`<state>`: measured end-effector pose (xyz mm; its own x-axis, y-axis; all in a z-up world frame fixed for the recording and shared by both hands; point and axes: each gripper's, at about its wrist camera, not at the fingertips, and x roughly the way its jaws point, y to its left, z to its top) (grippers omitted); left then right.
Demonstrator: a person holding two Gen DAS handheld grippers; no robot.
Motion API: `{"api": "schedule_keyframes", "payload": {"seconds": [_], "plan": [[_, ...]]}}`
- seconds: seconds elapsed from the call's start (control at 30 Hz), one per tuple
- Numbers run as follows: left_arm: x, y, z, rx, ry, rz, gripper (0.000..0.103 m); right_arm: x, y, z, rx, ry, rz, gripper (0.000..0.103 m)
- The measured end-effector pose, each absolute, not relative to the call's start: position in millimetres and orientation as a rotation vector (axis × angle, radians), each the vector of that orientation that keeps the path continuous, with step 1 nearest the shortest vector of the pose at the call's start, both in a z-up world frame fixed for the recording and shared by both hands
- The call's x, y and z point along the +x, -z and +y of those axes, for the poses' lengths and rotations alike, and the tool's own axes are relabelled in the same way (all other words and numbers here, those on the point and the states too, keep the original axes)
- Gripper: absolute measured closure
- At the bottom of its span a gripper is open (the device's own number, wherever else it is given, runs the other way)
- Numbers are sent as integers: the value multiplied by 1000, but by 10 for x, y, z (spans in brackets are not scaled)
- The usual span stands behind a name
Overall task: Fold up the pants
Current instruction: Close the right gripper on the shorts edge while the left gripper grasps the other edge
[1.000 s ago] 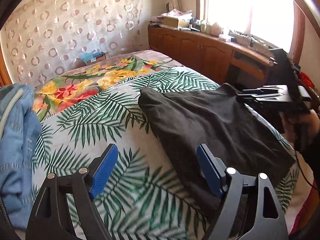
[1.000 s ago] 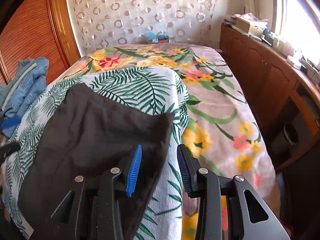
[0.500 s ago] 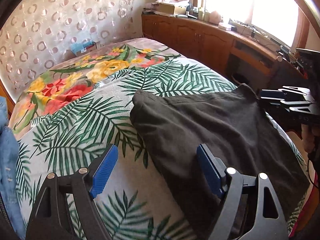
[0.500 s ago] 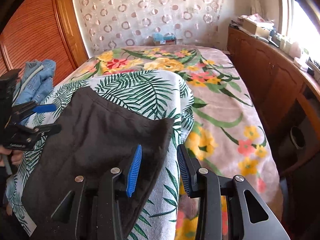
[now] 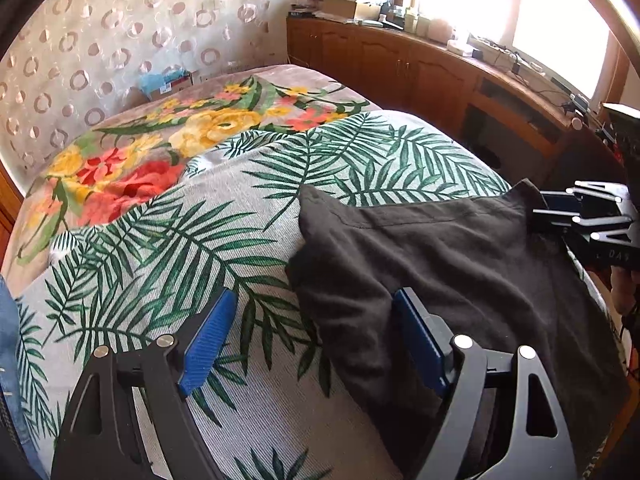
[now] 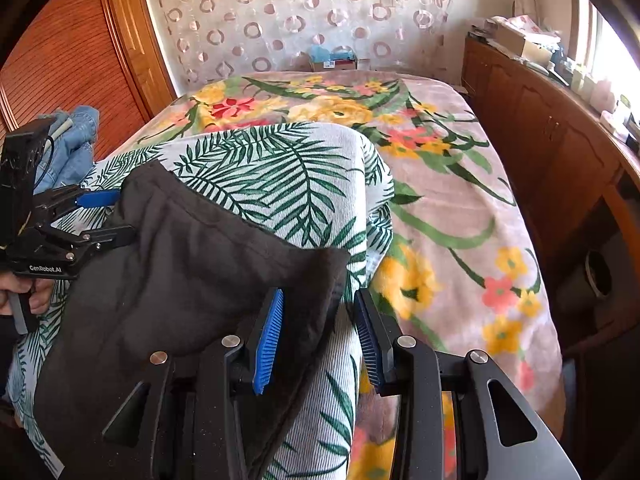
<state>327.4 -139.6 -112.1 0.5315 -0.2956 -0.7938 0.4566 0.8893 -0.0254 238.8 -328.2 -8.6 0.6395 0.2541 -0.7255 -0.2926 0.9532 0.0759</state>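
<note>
Pants (image 5: pixel 460 280), dark and part-folded, lie flat on the palm-print cover (image 5: pixel 180 240) of the bed. Left gripper (image 5: pixel 312 344) hangs wide-jawed over their near left corner, holding nothing. Right gripper (image 6: pixel 316 332), jaws narrower but apart, straddles the right corner. Best to pinch both corners evenly, then lift together so the fold lands square.

Bed (image 6: pixel 460 216) w/ floral blanket; palm-print sheet (image 5: pixel 168 248) on top, dark pants (image 5: pixel 460 264) on sheet

The dark pants (image 6: pixel 168 280) run under the gripper bodies at the bottom edge; windowsill clutter (image 5: pixel 500 48) is washed out.
</note>
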Motion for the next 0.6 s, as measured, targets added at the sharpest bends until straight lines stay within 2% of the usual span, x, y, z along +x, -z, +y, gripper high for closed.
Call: {"api": "schedule_keyframes", "payload": {"seconds": [0.1,0.13,0.2,0.33,0.6], "plan": [[3296,1132,-1399,190,447,907,16,2373,87,-3234,-78,-300,811,70],[3299,1132,-1401,191,448,908,15,2368,88,-3235,-78,-301,808,76],[3300,1133,-1404,195,447,908,15,2356,90,-3226,-68,-324,808,81],[3306,1137,-1416,196,444,912,11,2332,95,-3180,-92,-336,806,81],[3361,1126,-1417,171,436,932,10,2359,94,-3247,-64,-326,812,81]]}}
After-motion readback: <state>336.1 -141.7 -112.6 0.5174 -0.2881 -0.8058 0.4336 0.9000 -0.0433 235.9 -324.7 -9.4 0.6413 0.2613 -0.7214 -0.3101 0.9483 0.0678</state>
